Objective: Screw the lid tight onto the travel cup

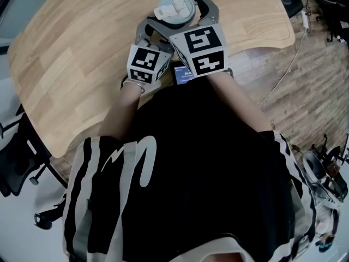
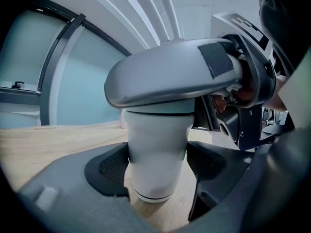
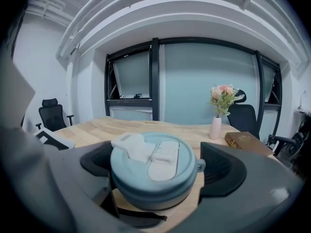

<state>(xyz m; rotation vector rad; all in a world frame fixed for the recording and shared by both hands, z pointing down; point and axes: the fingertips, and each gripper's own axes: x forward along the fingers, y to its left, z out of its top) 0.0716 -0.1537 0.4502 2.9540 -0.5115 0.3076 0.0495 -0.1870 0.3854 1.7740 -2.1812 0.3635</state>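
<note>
The travel cup stands on the wooden table [image 1: 82, 53] near its front edge, capped by a pale blue lid [image 1: 173, 7] with a white flip tab. In the left gripper view the white cup body [image 2: 155, 149] sits between the two pads of my left gripper [image 2: 156, 171], which press on its sides low down. My right gripper [image 3: 155, 178] reaches over at lid height. Its pads sit against both sides of the lid [image 3: 153, 171]. In the head view the two grippers [image 1: 180, 16] crowd together at the cup, and the cup body is hidden under them.
A small vase of flowers [image 3: 219, 113] and a brown book [image 3: 248, 142] stand further back on the table. Office chairs [image 3: 52, 115] flank it. A blue card [image 1: 184, 72] lies at the table edge by my wrists. A cable [image 1: 283, 64] runs over the floor on the right.
</note>
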